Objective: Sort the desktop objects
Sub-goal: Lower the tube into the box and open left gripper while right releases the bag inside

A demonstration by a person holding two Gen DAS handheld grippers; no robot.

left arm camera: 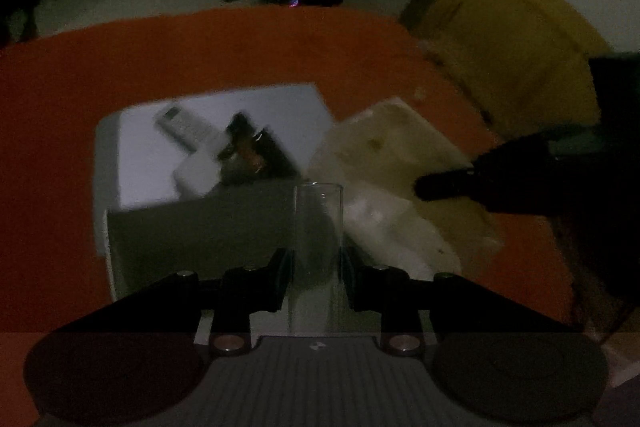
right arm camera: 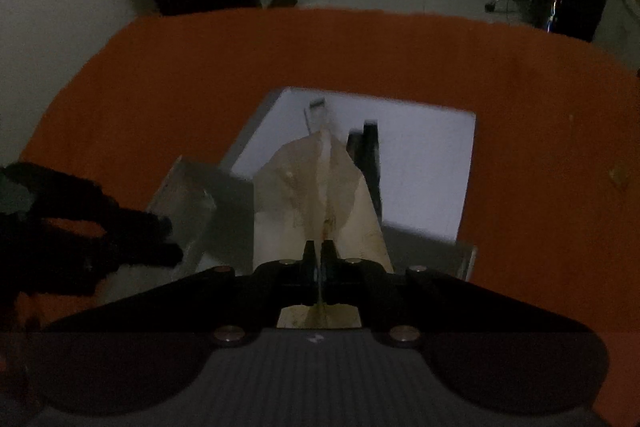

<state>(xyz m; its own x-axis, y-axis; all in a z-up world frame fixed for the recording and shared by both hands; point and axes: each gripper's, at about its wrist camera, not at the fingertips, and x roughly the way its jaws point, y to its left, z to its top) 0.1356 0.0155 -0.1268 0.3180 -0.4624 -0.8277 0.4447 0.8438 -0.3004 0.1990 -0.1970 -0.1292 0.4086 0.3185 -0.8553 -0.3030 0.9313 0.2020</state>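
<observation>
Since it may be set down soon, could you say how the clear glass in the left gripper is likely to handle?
The glass looks smooth, so it may slip between the left gripper's pads. Tall and narrow, it could tip easily. Probably fragile.

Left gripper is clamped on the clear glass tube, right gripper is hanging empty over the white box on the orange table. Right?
Not quite. The right gripper is not empty: the right wrist view shows its jaws shut on a pale, translucent sheet. The rest holds: the left gripper is clamped on the clear glass tube, over the white box on the orange table.
</observation>
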